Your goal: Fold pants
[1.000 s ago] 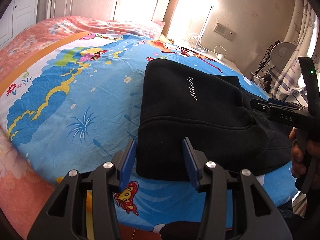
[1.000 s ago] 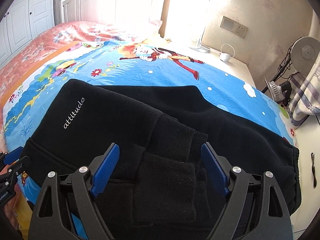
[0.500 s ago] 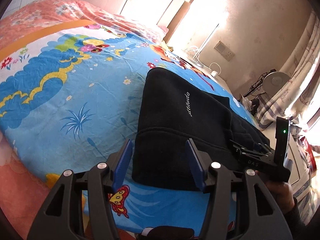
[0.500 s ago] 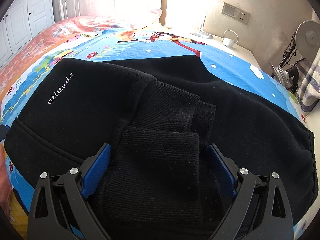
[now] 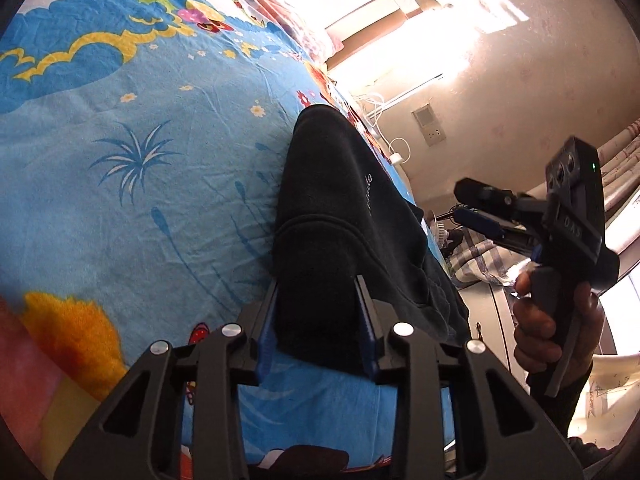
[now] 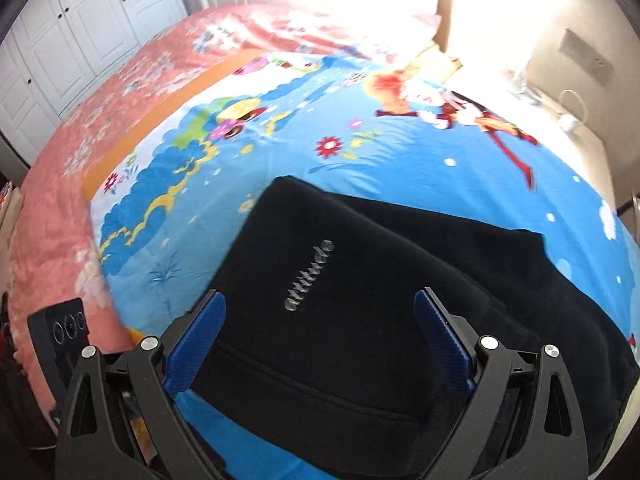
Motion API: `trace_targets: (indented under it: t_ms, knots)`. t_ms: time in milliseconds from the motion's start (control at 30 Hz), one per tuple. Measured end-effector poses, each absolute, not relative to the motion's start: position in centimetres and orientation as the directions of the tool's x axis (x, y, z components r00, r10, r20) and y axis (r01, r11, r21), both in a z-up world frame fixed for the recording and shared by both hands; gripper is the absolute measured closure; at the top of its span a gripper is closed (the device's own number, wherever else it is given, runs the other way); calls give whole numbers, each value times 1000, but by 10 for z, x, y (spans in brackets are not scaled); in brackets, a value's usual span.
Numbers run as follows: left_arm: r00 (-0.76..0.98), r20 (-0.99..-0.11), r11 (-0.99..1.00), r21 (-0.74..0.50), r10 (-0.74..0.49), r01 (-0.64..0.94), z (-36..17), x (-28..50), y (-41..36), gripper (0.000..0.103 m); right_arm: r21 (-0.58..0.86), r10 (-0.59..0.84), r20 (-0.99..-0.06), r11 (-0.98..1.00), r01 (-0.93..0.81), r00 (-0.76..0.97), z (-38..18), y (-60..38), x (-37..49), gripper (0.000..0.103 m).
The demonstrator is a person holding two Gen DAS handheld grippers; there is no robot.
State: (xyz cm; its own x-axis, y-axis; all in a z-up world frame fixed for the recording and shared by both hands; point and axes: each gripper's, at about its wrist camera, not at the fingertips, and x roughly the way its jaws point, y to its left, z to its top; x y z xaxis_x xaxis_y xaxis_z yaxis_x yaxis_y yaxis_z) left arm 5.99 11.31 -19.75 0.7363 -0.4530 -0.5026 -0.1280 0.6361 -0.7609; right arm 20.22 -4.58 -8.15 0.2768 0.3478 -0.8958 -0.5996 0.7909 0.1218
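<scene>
Black pants [image 6: 360,320] with white "attitude" lettering lie folded on the cartoon bedsheet; they also show in the left wrist view [image 5: 332,208]. My left gripper [image 5: 318,284] has its blue fingers around the near left corner of the pants, with the cloth bunched between them. My right gripper [image 6: 320,304] is open and hovers above the pants near the lettering, holding nothing. It also shows in the left wrist view [image 5: 476,204], raised at the right, held by a hand.
A blue cartoon sheet [image 6: 280,152] covers the bed, with a pink floral quilt [image 6: 52,208] to the left. White wardrobe doors [image 6: 80,40] stand at the back left. A wall socket [image 5: 430,132], cables and a fan stand by the bed's right side.
My left gripper moved forward and closed around the near corner of the pants. My right gripper lifted off the cuffs and swung left over the lettering, still open.
</scene>
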Motion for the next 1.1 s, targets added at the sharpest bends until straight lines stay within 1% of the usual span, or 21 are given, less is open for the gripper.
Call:
trace_targets:
  t_ms: [33,100,267,400,567,600,667,700,733,767,800,833,867,900,933,1100]
  knots:
    - [740,-510,650,-748,-438,-131,-193,59,111,71,105,314,-916,789,-605,251,-84,-27,206,12]
    - [749,-530,690,-711,-398,-136,-182,58,104,72,19,219,-946,774,-633,239,-92,9,210,12]
    - [738,-614,794,-581,-280,-181,-153,56,81,73,-104,38,-981,721,-685,190,-129,56,212,12]
    - [739,-639,844,-502,-213,-191,-134,57,66,73,-135,-62,-989,724,-677,132,-157,69,221,12]
    - [737,-657,883,-427,-156,-193,-117,61,50,75,-183,-147,-983,725,-664,111,-170,79,230,10]
    - [739,-656,886,-422,-152,-192,-114,62,48,75,-192,-159,-981,720,-667,111,-172,80,231,13]
    - [742,-652,882,-430,-155,-194,-112,64,47,76,-242,-202,-970,710,-661,138,-173,78,233,36]
    - [743,-651,877,-439,-159,-197,-113,61,50,76,-249,-206,-968,710,-659,144,-171,76,234,39]
    - [745,-646,866,-458,-168,-202,-115,59,53,76,-245,-199,-969,710,-660,146,-169,75,234,46]
    - [748,-639,846,-488,-179,-214,-119,58,57,72,-239,-188,-971,714,-658,149,-166,71,235,52]
    - [752,-631,823,-520,-188,-230,-124,56,62,68,-226,-172,-974,722,-654,147,-163,67,237,54]
    - [757,-624,797,-551,-196,-248,-129,55,66,54,-208,-152,-978,732,-648,142,-160,63,240,57]
    - [760,-617,773,-577,-203,-262,-134,53,69,33,-188,-131,-982,742,-643,136,-160,62,242,58]
    - [760,-613,755,-598,-216,-268,-139,52,71,27,-169,-111,-985,750,-639,130,-159,58,244,59]
    - [755,-613,741,-615,-234,-269,-144,53,71,24,-151,-94,-988,758,-634,123,-157,54,245,60]
    - [769,-573,680,-686,-284,-260,-159,68,65,22,-75,-27,-996,782,-619,86,-148,39,251,62]
